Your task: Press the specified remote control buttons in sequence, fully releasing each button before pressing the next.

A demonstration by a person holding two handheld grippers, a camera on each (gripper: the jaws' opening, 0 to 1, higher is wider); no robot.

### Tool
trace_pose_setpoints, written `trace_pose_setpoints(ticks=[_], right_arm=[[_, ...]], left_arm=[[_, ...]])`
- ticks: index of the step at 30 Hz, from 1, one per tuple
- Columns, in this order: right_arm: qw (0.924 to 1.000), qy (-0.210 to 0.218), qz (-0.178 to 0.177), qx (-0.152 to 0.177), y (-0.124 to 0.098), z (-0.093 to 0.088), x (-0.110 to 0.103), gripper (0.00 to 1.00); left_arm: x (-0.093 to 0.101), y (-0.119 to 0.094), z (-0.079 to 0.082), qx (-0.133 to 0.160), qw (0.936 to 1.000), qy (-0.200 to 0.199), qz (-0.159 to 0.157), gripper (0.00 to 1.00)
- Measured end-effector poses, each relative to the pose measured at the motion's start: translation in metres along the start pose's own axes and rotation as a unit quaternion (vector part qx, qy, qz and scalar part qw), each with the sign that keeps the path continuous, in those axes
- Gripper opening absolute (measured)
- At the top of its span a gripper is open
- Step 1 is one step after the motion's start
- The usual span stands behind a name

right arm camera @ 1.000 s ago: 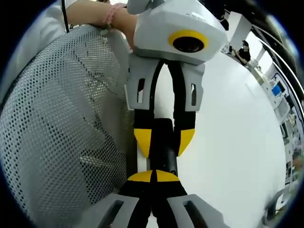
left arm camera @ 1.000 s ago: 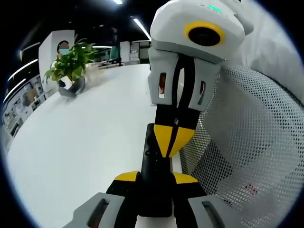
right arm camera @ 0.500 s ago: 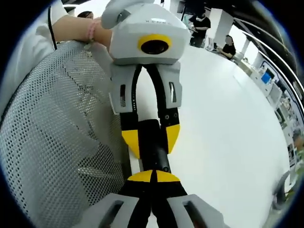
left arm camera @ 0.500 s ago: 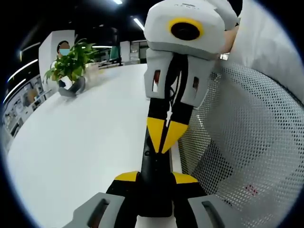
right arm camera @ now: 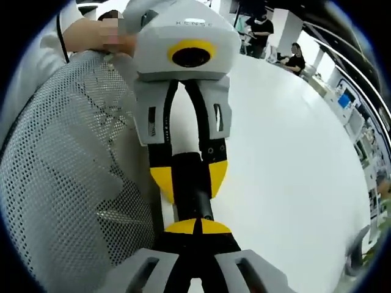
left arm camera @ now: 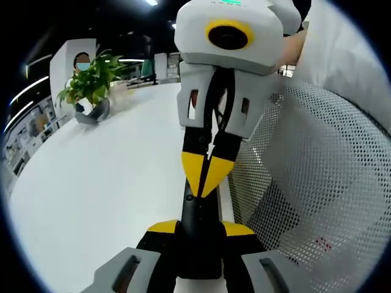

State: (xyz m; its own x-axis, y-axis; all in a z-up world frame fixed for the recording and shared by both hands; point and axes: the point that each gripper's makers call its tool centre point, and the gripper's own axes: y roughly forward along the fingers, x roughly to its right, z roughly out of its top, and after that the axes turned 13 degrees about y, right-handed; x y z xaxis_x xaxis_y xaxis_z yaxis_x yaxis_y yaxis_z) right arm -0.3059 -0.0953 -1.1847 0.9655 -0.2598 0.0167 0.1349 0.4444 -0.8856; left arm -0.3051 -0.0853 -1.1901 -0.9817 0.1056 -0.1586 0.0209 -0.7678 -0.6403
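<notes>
A black remote control (left arm camera: 200, 244) is clamped between the yellow fingertips of my left gripper (left arm camera: 200, 229), which is shut on it at the bottom of the left gripper view. My right gripper (left arm camera: 204, 174) comes down from above with its yellow tips pressed together, pointing at the remote's far end. In the right gripper view my right gripper (right arm camera: 197, 227) is shut with nothing held, its tips at the end of the remote (right arm camera: 186, 168). Opposite it, the left gripper (right arm camera: 188, 180) grips the remote.
A white mesh chair back (left arm camera: 317, 183) (right arm camera: 61, 171) stands close beside both grippers. The white table (left arm camera: 91, 183) (right arm camera: 293, 152) stretches away. A potted plant (left arm camera: 91, 82) stands at its far edge. People (right arm camera: 296, 58) sit in the background, and a hand (right arm camera: 104, 36) holds the left gripper.
My right gripper has drawn back a little along the remote and shifted left in the left gripper view. The left gripper keeps its hold on the remote.
</notes>
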Motion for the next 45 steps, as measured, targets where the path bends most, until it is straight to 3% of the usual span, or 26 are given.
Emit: trace_pose_setpoints(ticks=[3, 8, 10, 12, 14, 17, 20, 24, 27, 29, 40, 45], right_arm=[[0.9996, -0.025, -0.014, -0.005, 0.001, 0.001, 0.0, 0.0], [0.9994, -0.024, -0.027, 0.0, 0.002, 0.0, 0.001, 0.0], [0.9996, -0.002, -0.027, 0.009, 0.001, 0.001, 0.002, 0.0], [0.9983, 0.049, -0.015, 0.026, 0.0, 0.002, 0.003, 0.0], [0.9938, 0.104, 0.006, 0.039, -0.001, 0.003, 0.004, 0.0], [0.9881, 0.146, 0.024, 0.041, -0.003, 0.002, 0.005, 0.0], [0.993, 0.114, 0.011, 0.03, -0.004, 0.001, 0.011, 0.0], [0.9927, 0.118, 0.014, 0.021, -0.003, 0.001, 0.017, 0.0], [0.9889, 0.134, 0.063, 0.011, 0.002, 0.005, 0.003, 0.0], [0.9922, 0.114, 0.05, 0.001, 0.002, 0.005, 0.008, 0.0], [0.9909, 0.13, 0.035, -0.008, 0.003, 0.004, 0.013, 0.0], [0.9903, 0.134, 0.014, -0.036, 0.006, 0.004, 0.017, 0.0]], left_arm=[[0.0, 0.0, 0.0, 0.0, 1.0, -0.001, 0.0, 0.25], [-0.001, 0.001, -0.001, 0.0, 1.0, -0.001, -0.001, 0.25], [-0.002, 0.001, -0.001, 0.0, 1.0, 0.0, -0.001, 0.25], [-0.002, 0.002, -0.001, 0.0, 1.0, 0.0, -0.001, 0.25], [-0.002, 0.002, -0.002, 0.0, 1.0, -0.002, 0.0, 0.25], [-0.002, 0.002, -0.002, 0.0, 1.0, -0.003, 0.0, 0.25], [-0.002, 0.002, -0.001, 0.0, 1.0, -0.003, 0.001, 0.25], [-0.002, 0.002, -0.002, -0.001, 1.0, -0.002, 0.0, 0.25], [-0.002, 0.002, -0.002, -0.001, 1.0, -0.001, 0.0, 0.25], [-0.002, 0.002, -0.002, -0.001, 1.0, -0.001, -0.001, 0.25], [-0.003, 0.003, -0.003, 0.0, 1.0, -0.001, -0.001, 0.25], [-0.003, 0.003, -0.003, 0.0, 1.0, -0.002, 0.0, 0.25]])
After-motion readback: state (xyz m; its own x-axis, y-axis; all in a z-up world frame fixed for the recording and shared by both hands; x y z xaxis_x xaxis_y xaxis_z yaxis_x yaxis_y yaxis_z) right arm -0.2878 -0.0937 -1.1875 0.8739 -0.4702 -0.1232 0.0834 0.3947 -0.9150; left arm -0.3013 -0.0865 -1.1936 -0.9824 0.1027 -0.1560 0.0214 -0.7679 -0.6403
